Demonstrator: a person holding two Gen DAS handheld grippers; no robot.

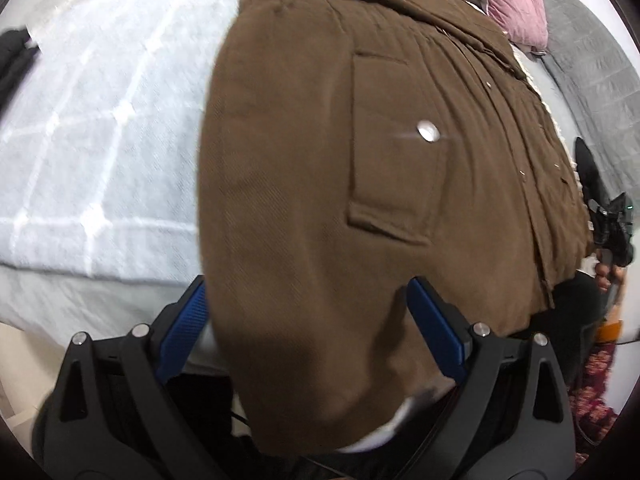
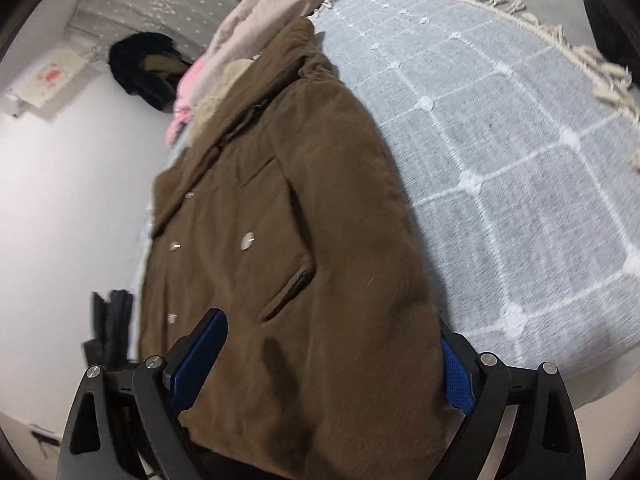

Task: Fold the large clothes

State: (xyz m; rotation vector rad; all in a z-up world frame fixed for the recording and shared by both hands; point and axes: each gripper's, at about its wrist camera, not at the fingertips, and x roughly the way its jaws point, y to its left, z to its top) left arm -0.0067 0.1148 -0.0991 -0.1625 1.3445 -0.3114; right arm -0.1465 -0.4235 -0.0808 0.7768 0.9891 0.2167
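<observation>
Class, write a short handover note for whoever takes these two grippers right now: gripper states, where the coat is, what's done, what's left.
Left gripper: jaws open, straddling the brown coat hem.
Right gripper: jaws open, around the coat's other hem corner.
Coat lies front up, buttons showing, on the blue-grey blanket, collar towards the pink pillows.
Done: coat laid out.
Left: grip both corners, then fold.

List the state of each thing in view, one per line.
Brown coat: lying on the bed, buttoned, hem between both grippers' fingers.
Left gripper: open around the hem.
Right gripper: open around the hem.
Blue blanket: spread flat under the coat.
</observation>
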